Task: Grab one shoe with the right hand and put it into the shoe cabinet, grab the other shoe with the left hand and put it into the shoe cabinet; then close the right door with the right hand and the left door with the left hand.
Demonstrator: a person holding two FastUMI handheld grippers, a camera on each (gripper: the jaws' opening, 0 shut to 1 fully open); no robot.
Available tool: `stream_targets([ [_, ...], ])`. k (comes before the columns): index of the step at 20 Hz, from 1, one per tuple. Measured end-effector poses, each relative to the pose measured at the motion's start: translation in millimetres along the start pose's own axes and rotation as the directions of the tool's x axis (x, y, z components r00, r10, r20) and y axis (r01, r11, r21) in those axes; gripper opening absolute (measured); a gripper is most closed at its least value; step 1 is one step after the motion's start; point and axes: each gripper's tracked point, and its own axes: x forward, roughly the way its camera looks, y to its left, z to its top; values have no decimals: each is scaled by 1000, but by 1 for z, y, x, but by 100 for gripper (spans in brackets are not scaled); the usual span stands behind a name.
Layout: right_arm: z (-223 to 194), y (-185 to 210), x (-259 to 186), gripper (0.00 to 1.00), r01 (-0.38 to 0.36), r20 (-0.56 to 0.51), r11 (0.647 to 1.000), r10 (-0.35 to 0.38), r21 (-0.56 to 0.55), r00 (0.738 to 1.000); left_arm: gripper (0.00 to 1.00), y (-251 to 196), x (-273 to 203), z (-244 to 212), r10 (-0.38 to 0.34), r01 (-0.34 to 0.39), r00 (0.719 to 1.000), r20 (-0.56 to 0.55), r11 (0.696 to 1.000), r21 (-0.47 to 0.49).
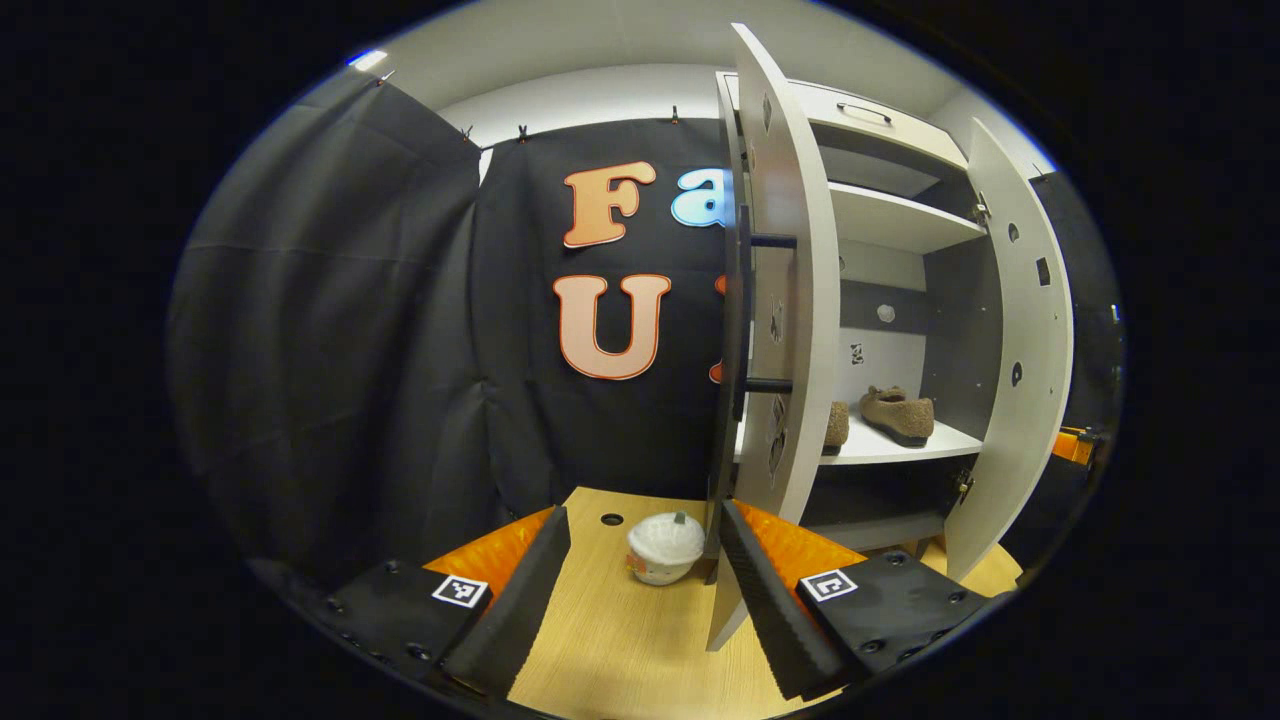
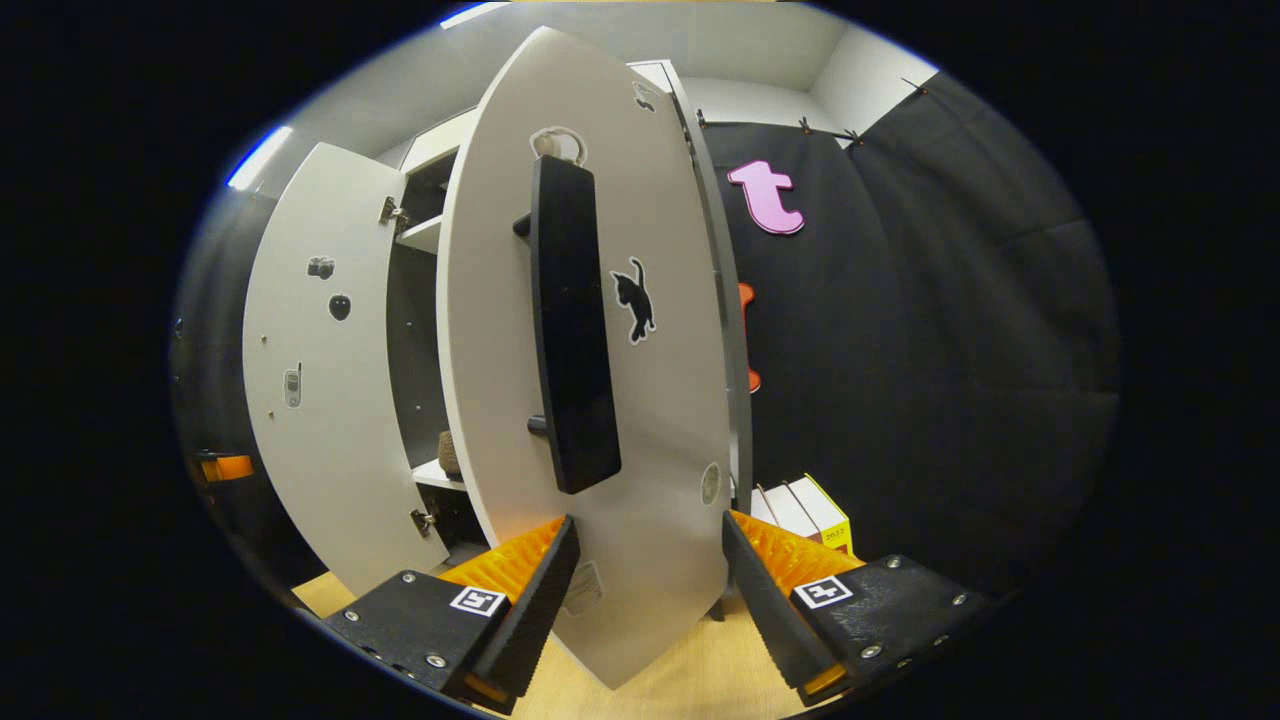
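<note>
Left gripper view: the left gripper point(image 1: 640, 590) is seen with its two fingers spread wide and nothing held between them, above a wooden table point(image 1: 620, 650). One white lidded cup point(image 1: 665, 547) stands on the table between the fingers. The shoe cabinet point(image 1: 880, 330) is seen with both doors open; the near door point(image 1: 785, 330) is viewed almost edge-on, its black handle point(image 1: 745, 310) running vertically. Two brown fuzzy shoes are counted on the lower shelf point(image 1: 880, 445): one shoe point(image 1: 898, 413) lies with its long axis across the shelf, and a second shoe point(image 1: 836, 425) is partly hidden by the door.

Right gripper view: the right gripper point(image 2: 645, 590) is likewise spread wide and empty, its fingers flanking the lower edge of one white door point(image 2: 600, 400) without pressing on it. One long black handle point(image 2: 572, 330) runs vertically. A second door point(image 2: 320, 400) stands open beyond.
</note>
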Motion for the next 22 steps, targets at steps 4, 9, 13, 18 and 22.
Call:
stream_targets([
  [4, -2, 16, 21, 89, -33, 4, 999, 33, 15, 999, 98, 1, 7, -3, 4, -4, 1000, -7, 1000, -1],
  [9, 10, 32, 35, 92, -36, 26, 999, 36, -14, 999, 95, -1, 25, 2, 1, -2, 1000, 20, 1000, 29],
  [13, 12, 36, 32, 91, -50, 22, 998, 50, -23, 998, 96, -15, 42, 4, -45, 44, 998, 39, 999, 19],
  [18, 11, 35, 25, 91, -46, 20, 999, 46, -22, 999, 95, -25, 48, 6, -63, 61, 997, 54, 997, 50],
  [22, 10, 33, 19, 91, -33, 16, 999, 33, -22, 999, 94, -36, 48, 3, -112, 110, 993, 49, 994, 28],
])
